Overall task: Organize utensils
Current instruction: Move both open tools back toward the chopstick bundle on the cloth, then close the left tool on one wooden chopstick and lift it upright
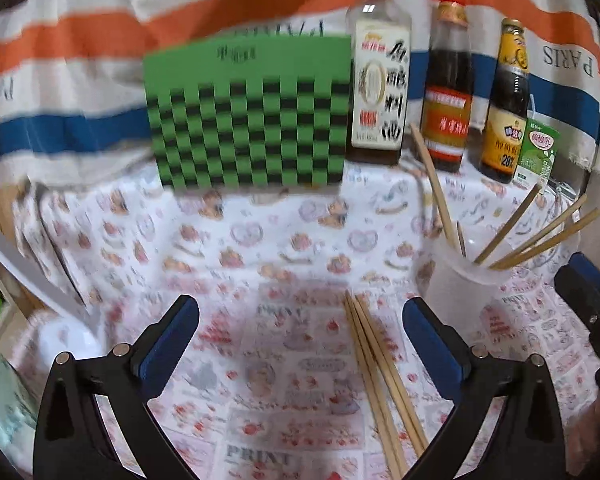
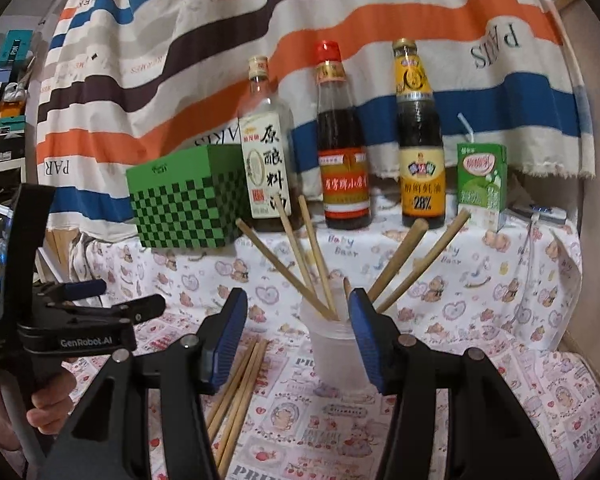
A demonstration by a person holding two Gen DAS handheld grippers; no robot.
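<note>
Left gripper [image 1: 300, 344] wide open, empty, straddling loose chopsticks [image 1: 384, 384] on tablecloth [image 1: 228, 240], likely lining up pickup. Right gripper [image 2: 298, 336] half open at translucent cup [image 2: 336, 352], pads apparently not pressing; cup already holds chopsticks. Right view alone shows hand [image 2: 48, 404] gripping left tool; left view shows bundle's full lie.

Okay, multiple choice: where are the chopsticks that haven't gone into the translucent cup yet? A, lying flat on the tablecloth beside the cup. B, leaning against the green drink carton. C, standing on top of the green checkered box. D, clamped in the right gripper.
A: the loose chopsticks lie flat on the printed tablecloth next to the translucent cup, between the open fingers of the left gripper, touched by neither.
</note>
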